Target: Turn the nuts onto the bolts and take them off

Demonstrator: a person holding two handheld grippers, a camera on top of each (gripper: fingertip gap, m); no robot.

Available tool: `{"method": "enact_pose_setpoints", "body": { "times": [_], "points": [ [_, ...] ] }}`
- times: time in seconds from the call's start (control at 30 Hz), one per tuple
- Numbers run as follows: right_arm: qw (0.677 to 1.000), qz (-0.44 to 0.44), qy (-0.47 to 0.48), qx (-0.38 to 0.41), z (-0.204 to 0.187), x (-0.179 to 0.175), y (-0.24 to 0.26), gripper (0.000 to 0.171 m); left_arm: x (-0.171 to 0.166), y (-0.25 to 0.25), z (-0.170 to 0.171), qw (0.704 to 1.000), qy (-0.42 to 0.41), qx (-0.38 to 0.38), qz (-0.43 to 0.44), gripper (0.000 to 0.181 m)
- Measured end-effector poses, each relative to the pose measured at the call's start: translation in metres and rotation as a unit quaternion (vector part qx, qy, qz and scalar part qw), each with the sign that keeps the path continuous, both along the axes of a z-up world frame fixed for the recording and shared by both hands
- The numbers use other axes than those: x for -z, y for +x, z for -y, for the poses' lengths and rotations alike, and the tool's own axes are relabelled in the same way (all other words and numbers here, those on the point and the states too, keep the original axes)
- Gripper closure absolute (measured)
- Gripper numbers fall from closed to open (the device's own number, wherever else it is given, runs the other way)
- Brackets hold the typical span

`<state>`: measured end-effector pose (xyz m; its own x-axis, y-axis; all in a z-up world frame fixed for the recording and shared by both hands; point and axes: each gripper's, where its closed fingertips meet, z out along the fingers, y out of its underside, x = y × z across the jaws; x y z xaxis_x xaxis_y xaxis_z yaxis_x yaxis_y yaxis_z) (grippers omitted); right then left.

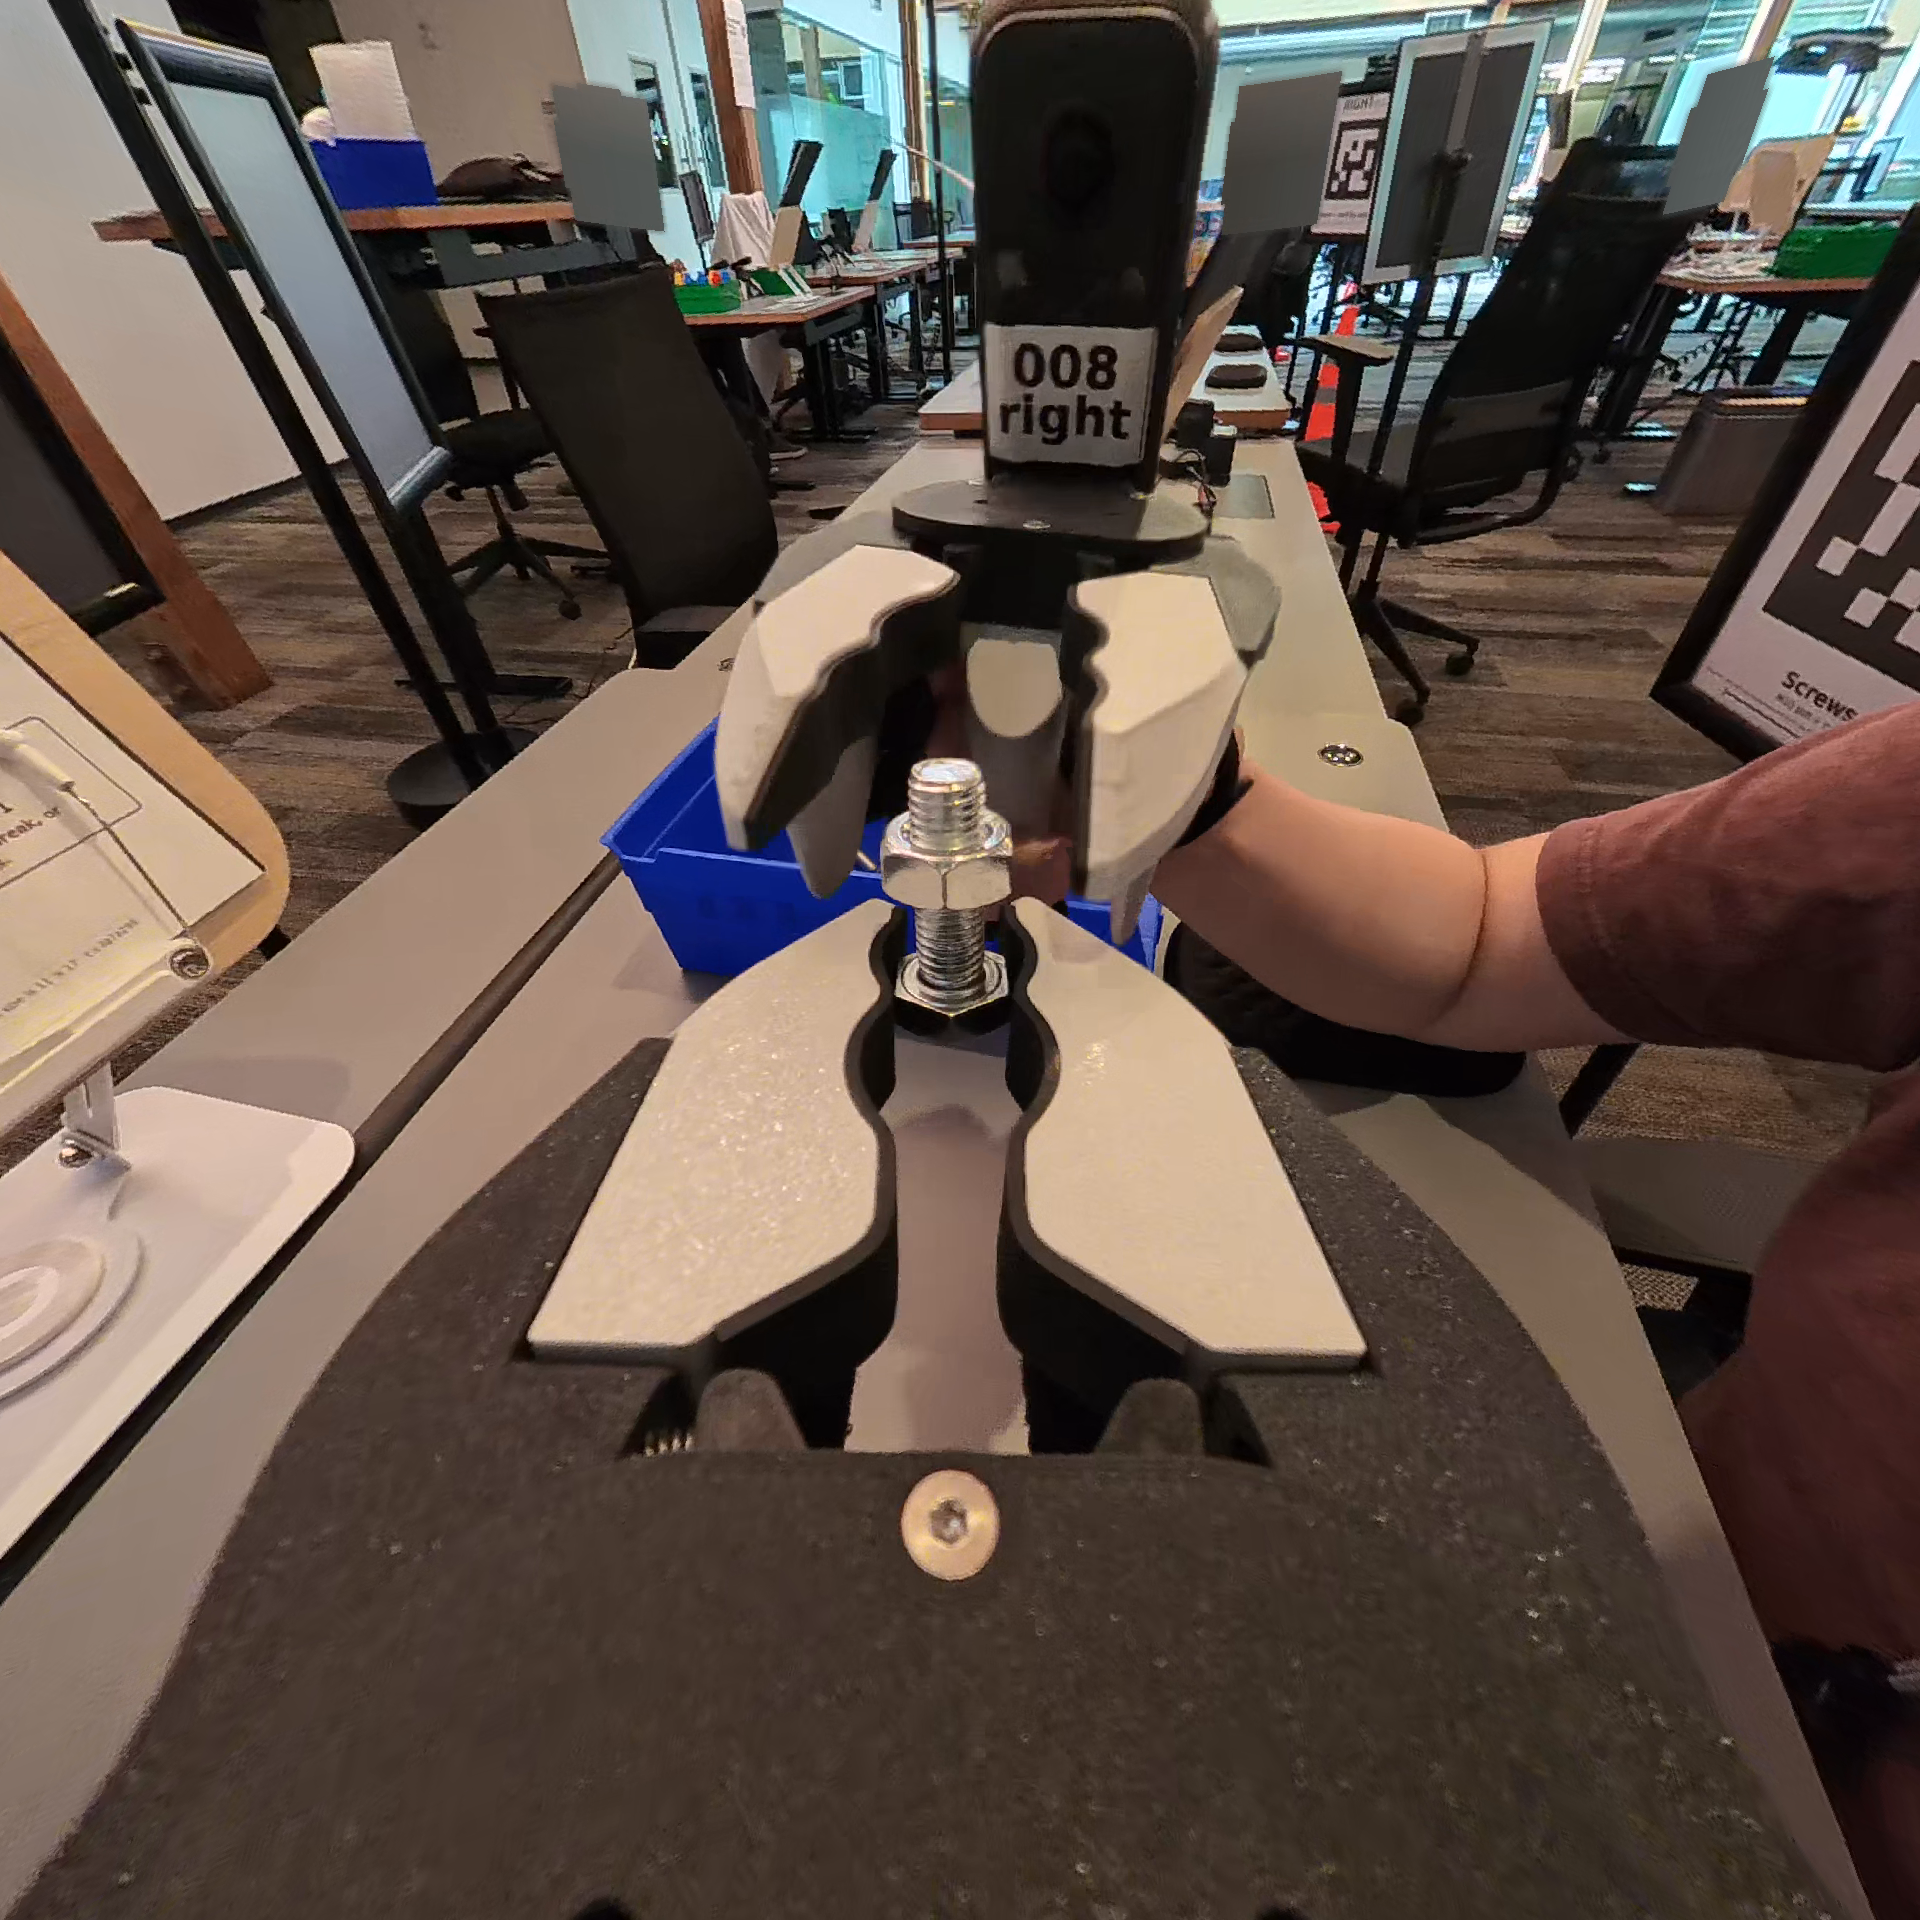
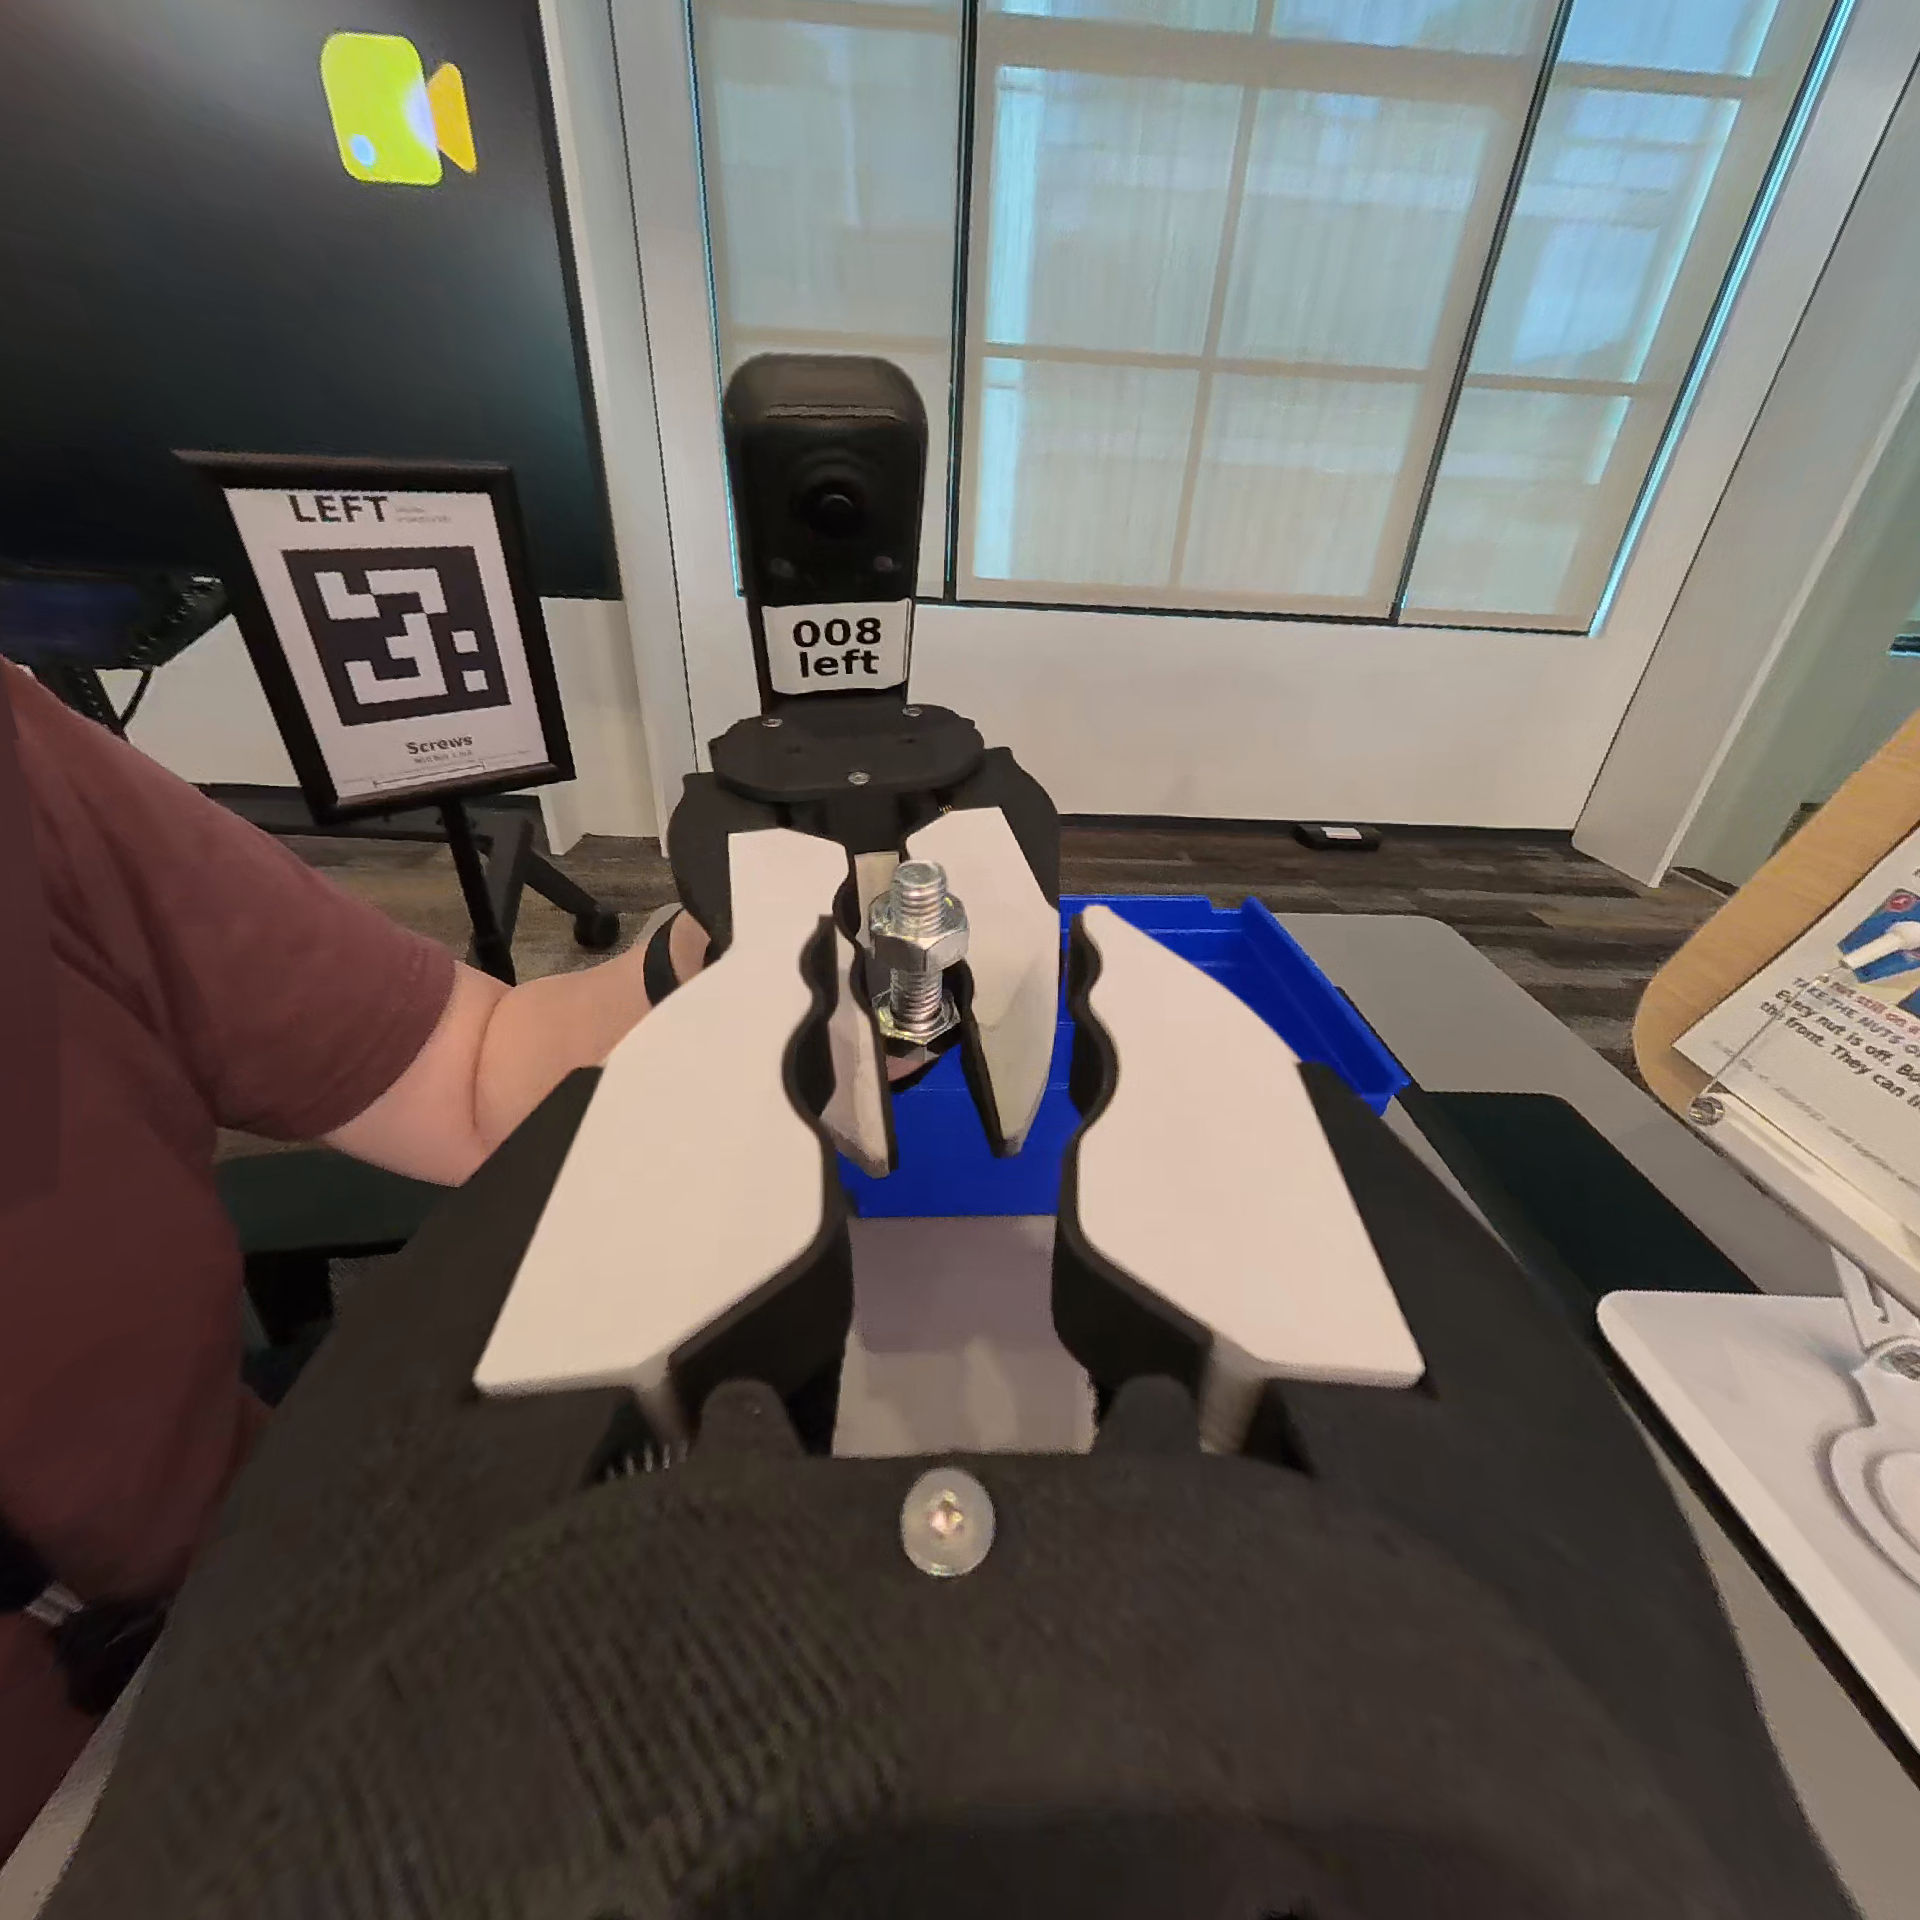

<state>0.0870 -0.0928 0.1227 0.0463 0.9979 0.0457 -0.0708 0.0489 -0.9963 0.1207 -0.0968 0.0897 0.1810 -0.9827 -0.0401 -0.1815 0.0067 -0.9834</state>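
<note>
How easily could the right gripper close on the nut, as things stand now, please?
Probably yes. The right gripper is open and faces the upright bolt; the nut sits high on the thread, above the left gripper, which clamps the bolt's lower end. Nothing stands between.

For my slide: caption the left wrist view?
Left gripper holds bolt upright; open right gripper nears the nut.
</note>
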Motion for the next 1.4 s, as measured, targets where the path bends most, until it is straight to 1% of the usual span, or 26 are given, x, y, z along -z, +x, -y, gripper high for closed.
{"method": "enact_pose_setpoints", "body": {
  "times": [0.07,0.2,0.27,0.37,0.43,0.63,0.83,1.03,1.13,1.33,1.37,1.4],
  "points": [
    [1.0,-0.002,-0.011,-0.013,0.002,0.001,-0.002,0.134,0.0,0.002,0.003,1.0,0.006,0.004,-0.003,0.165],
    [0.996,-0.025,-0.05,-0.075,0.007,-0.002,0.007,0.132,-0.004,0.004,0.014,0.999,-0.002,0.036,0.009,0.165],
    [0.993,-0.022,-0.069,-0.092,0.006,-0.001,0.01,0.134,-0.007,0.002,0.014,0.999,-0.006,0.04,0.017,0.166],
    [0.991,-0.021,-0.065,-0.114,0.014,-0.001,0.009,0.142,-0.008,0.001,0.016,0.999,-0.009,0.047,0.021,0.166],
    [0.991,-0.02,-0.057,-0.122,0.019,-0.001,0.007,0.152,-0.007,0.003,0.017,0.999,-0.006,0.047,0.016,0.166],
    [0.993,-0.008,-0.041,-0.108,0.022,-0.003,0.005,0.153,-0.005,0.005,0.019,0.999,0.003,0.047,0.005,0.166],
    [0.996,0.057,0.005,-0.062,0.025,0.008,-0.002,0.153,0.013,0.011,0.016,0.998,0.032,0.02,-0.059,0.166],
    [0.997,0.058,0.007,-0.059,0.025,0.006,0.0,0.153,0.014,0.013,0.016,0.998,0.03,0.022,-0.055,0.162],
    [0.997,0.052,0.002,-0.064,0.025,0.005,0.001,0.152,0.011,0.013,0.018,0.998,0.025,0.03,-0.041,0.166],
    [0.997,0.043,-0.003,-0.064,0.023,0.004,0.002,0.153,0.011,0.013,0.013,0.998,0.034,0.015,-0.046,0.167],
    [0.998,0.033,-0.001,-0.06,0.022,0.001,0.002,0.15,0.01,0.013,0.014,0.998,0.032,0.015,-0.044,0.167],
    [0.999,0.016,0.004,-0.047,0.019,-0.005,0.004,0.137,0.009,0.013,0.013,0.999,0.028,0.012,-0.039,0.167]
  ]
}}
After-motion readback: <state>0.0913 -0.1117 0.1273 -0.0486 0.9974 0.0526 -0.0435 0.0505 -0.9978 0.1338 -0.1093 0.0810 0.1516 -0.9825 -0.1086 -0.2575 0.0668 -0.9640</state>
